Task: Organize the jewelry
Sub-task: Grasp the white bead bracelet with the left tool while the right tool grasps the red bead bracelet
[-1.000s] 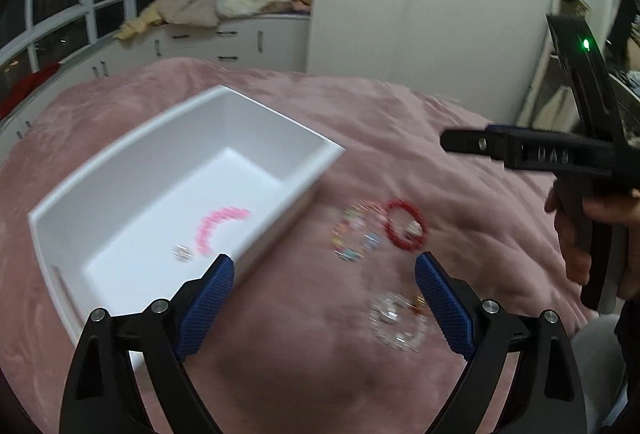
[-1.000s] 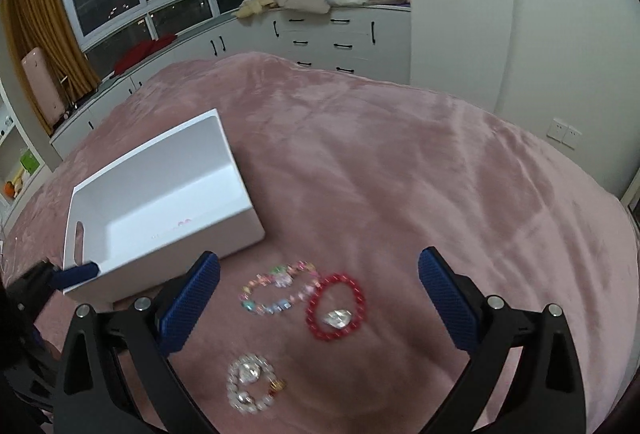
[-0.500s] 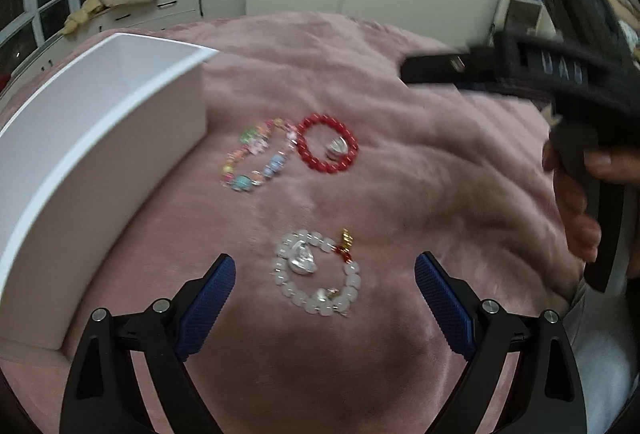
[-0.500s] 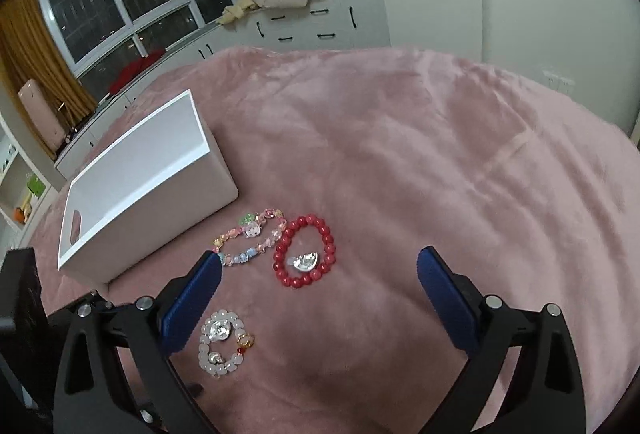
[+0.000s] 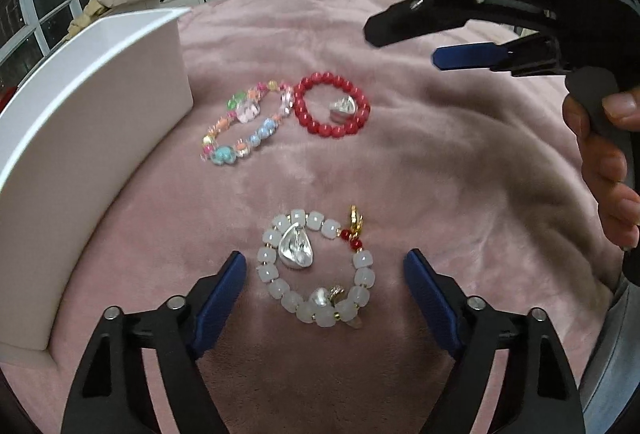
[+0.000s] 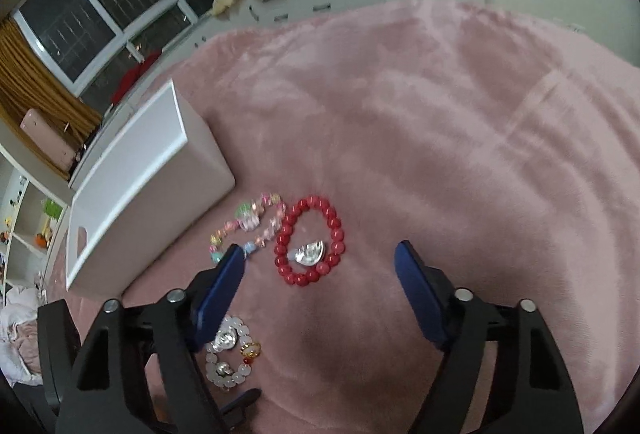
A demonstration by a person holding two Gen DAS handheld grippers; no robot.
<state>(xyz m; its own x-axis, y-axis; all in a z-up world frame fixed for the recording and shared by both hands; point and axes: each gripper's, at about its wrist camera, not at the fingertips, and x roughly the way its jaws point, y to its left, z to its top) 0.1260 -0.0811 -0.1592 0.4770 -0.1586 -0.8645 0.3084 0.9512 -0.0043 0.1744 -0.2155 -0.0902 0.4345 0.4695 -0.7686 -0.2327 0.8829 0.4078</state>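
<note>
Here, the pink plush bed cover (image 5: 460, 170) is carrying everything, and the white box (image 5: 84, 138) is sitting on it at the left with its open top turned away from both cameras. Just beside the box's near corner the multicoloured bracelet (image 5: 244, 128) is lying flat, stretched into an oval whose long axis is running diagonally from the box wall toward the red bead bracelet (image 5: 332, 109), which it is touching; the red one is lying as a round loop with a silver charm (image 5: 342, 108) resting inside it. Nearer the camera, apart from those two, the white bead bracelet (image 5: 316, 268) is lying flat as a loose ring, its large silver pendant (image 5: 296, 248) tipped inward and its red and gold beads at the upper right. The left claw (image 5: 320, 298) is hanging over it with its blue pads spread to either side, touching nothing, and its jaws have just been narrowing with the bracelet between them but unpinched. The right claw (image 6: 320, 294) is likewise spread and has just been narrowing, framing the red bracelet without contact. By my judgement these strung beads are going to handle light and floppy, hard and slippery per bead, sagging once lifted, so pinching across one side of the ring, over two or three beads and clear of the dangling charm, is looking safest
</note>
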